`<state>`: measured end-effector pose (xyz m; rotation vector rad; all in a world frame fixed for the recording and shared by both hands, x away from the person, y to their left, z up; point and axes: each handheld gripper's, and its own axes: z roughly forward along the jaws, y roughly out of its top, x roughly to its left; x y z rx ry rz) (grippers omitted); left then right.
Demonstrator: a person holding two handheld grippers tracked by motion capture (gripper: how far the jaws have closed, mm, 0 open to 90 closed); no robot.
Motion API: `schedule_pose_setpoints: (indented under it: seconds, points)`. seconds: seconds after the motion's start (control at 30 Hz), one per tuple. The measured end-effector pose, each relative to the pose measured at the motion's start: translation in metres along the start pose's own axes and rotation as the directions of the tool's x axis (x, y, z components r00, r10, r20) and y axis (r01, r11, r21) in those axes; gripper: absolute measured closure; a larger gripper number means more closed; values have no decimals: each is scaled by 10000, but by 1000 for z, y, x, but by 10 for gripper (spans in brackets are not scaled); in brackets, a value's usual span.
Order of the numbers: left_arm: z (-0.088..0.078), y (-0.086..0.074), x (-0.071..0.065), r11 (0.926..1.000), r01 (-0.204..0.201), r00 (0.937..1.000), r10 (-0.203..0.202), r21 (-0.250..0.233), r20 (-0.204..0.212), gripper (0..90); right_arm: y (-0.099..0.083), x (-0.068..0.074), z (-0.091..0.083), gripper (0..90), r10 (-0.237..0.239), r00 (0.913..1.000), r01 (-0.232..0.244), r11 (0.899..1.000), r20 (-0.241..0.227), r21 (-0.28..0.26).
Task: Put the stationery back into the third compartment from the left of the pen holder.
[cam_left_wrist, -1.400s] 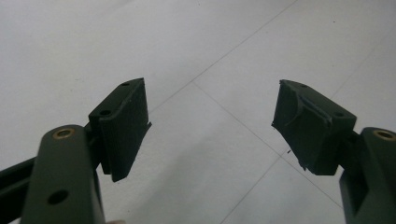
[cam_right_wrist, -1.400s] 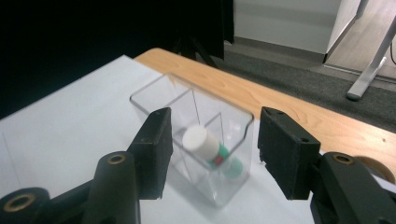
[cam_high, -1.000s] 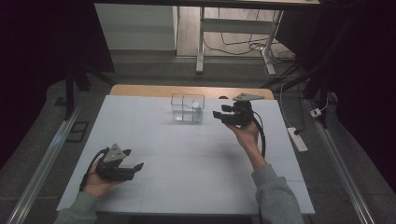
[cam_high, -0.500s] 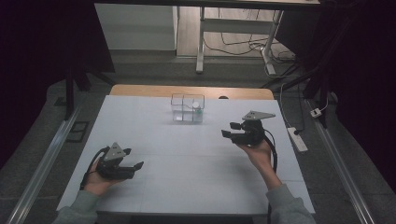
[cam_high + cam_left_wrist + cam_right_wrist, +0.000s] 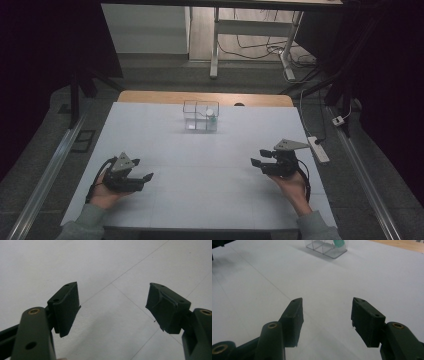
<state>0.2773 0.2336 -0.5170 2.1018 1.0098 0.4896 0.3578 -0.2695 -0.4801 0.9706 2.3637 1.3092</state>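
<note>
Lower left of the high view: left gripper (image 5: 143, 178), held in the person's left hand (image 5: 102, 192), jaws spread wide and gripping nothing, low over the white table (image 5: 210, 190). Grey three-cornered plate on top; black cable looping out at its left side. In the left gripper view, both black jaws well apart, ribbed pad (image 5: 66, 311) facing inward, only bare white tabletop with thin seam lines between them.

Upper centre of the high view: clear divided box (image 5: 200, 115) near the far edge of the table, well apart from both grippers. Small bottle (image 5: 210, 117) with a white cap and green body standing in its right-hand compartment. Same box at the top centre of the right gripper view.

Lower right of the high view: right gripper (image 5: 259, 158), held in the right hand (image 5: 292, 182), jaws likewise wide and empty, pointing toward the left of the frame.

Far right, on the floor beside the table: white power strip (image 5: 318, 149).
</note>
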Motion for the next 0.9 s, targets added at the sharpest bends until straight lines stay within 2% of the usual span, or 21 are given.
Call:
schedule_pose_setpoints:
  seconds: [0.33,0.9]
  points:
    - [-1,-1,4,9999,136,9999,-136,-4,-57,263,-26,-2,-14,415,17,10000,-16,9997,-31,260]
    - [-1,-3,5,9999,138,9998,-137,91,-116,263,-27,-1,-16,407,-216,9998,217,9990,-29,396]
